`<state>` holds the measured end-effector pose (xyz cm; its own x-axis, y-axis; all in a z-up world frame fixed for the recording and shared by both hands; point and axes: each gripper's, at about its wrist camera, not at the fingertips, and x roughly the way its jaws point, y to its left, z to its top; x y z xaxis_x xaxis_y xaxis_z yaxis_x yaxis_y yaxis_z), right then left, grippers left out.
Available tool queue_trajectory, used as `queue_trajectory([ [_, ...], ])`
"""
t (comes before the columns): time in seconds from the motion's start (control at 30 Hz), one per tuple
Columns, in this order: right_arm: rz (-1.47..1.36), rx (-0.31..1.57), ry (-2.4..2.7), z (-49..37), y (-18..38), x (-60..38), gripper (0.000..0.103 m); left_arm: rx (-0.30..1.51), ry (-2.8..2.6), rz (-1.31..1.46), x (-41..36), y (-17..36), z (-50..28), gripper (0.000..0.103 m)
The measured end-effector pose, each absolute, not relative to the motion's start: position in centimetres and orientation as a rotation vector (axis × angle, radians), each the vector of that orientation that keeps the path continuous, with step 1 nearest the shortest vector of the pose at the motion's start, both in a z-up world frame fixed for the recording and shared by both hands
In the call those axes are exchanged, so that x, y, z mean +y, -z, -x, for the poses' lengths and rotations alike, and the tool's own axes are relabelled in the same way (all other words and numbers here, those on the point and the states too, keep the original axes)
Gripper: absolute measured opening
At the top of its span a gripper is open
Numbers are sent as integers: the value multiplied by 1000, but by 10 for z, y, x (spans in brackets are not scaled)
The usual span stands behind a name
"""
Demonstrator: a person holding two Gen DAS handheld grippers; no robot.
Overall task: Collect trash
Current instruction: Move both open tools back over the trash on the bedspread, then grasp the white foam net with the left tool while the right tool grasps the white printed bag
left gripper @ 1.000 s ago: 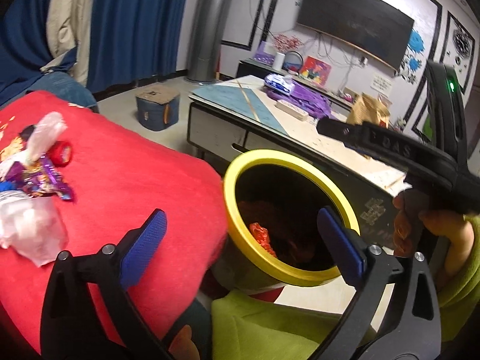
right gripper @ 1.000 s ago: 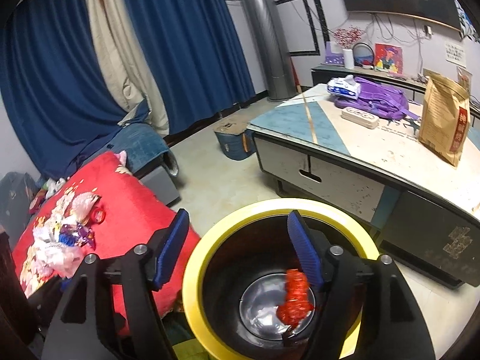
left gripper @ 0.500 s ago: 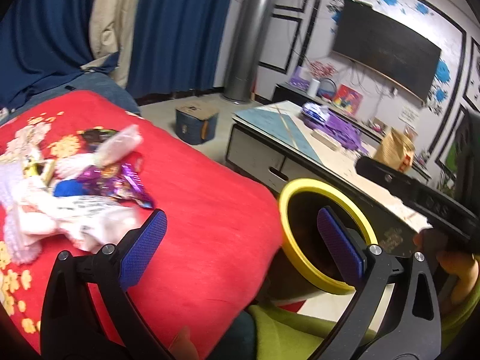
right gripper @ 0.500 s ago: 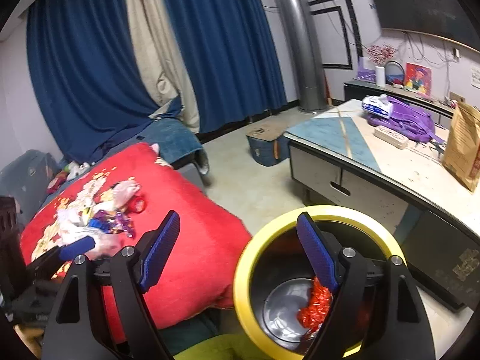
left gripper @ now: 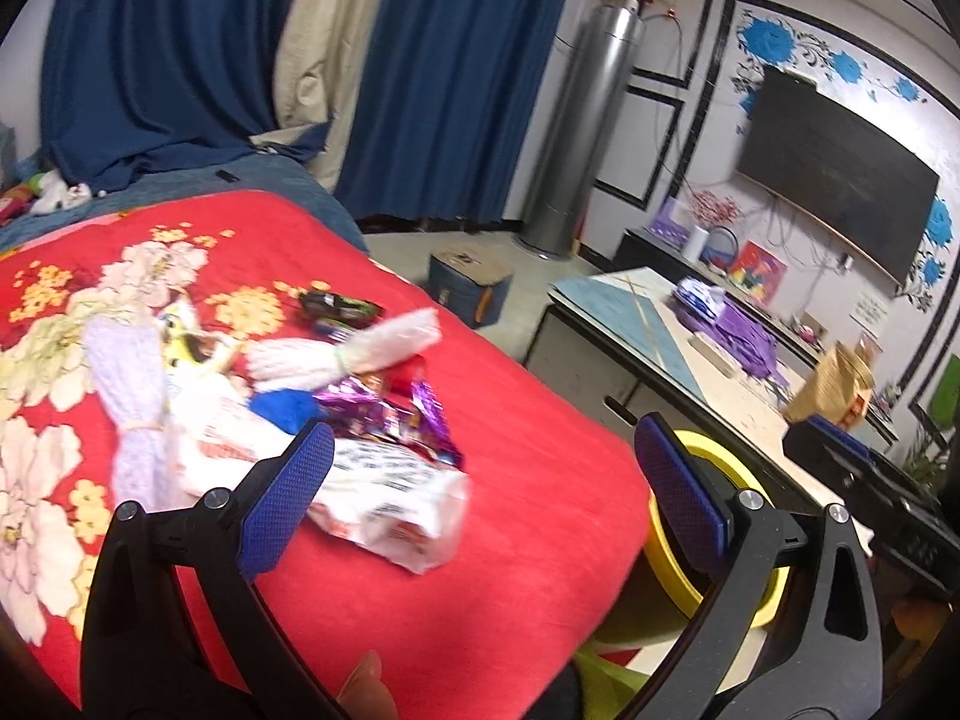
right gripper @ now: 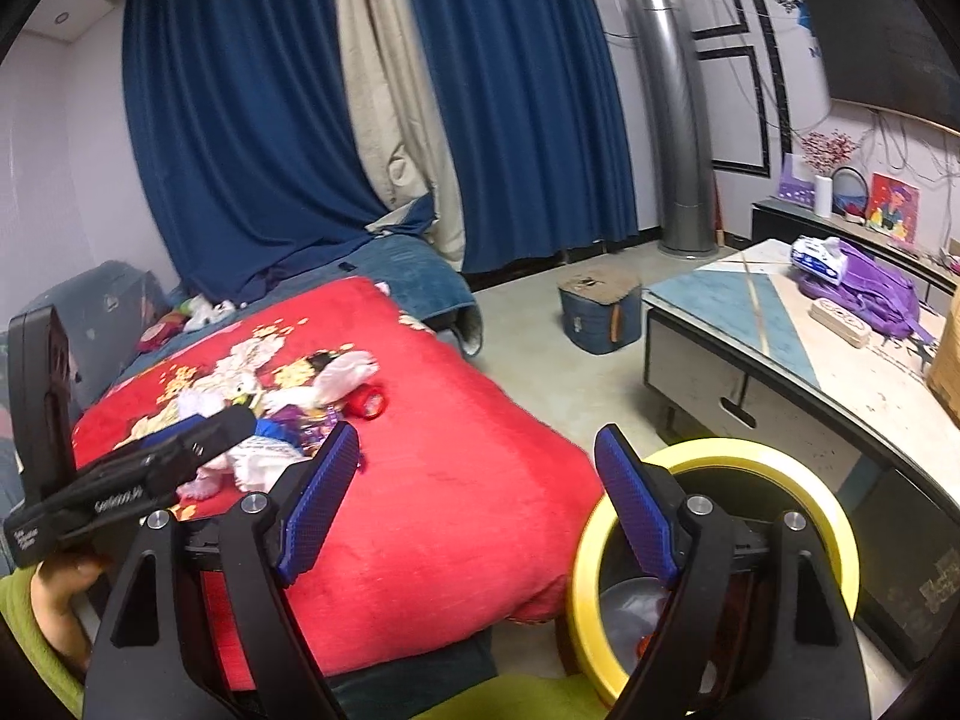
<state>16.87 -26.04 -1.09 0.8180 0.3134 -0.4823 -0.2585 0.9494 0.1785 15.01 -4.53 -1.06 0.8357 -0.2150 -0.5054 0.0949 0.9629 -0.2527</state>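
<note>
My left hand-held gripper (left gripper: 480, 498), jaws apart and empty, hovers near the white wrapper (left gripper: 390, 504) on the red blanket (left gripper: 528, 480): light, crinkly, slippery; I would pinch its loose near edge.

— What do we see behind the bed?
— We see dark blue curtains (right gripper: 252, 138) flanking a beige drape (right gripper: 390, 114), and a tall silver cylinder (right gripper: 675, 120) beside them.
— And on the floor?
— We spot a small blue box (right gripper: 597, 312) near the low table (right gripper: 750, 324), which carries a purple bag (right gripper: 870, 294).
</note>
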Motion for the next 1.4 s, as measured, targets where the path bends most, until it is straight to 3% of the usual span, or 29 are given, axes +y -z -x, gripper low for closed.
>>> queue_trajectory([
  [0.77,0,581,-504,-176,17,-159,79,456,-45,290,40,-10,-144,92],
  [0.83,12,586,-525,-179,19,-147,79,457,-60,297,47,-9,-145,92],
  [0.93,31,590,-545,-183,22,-135,88,463,-79,304,55,-7,-147,92],
  [1.4,93,698,-584,-220,58,-99,88,538,-180,376,103,25,-162,92],
])
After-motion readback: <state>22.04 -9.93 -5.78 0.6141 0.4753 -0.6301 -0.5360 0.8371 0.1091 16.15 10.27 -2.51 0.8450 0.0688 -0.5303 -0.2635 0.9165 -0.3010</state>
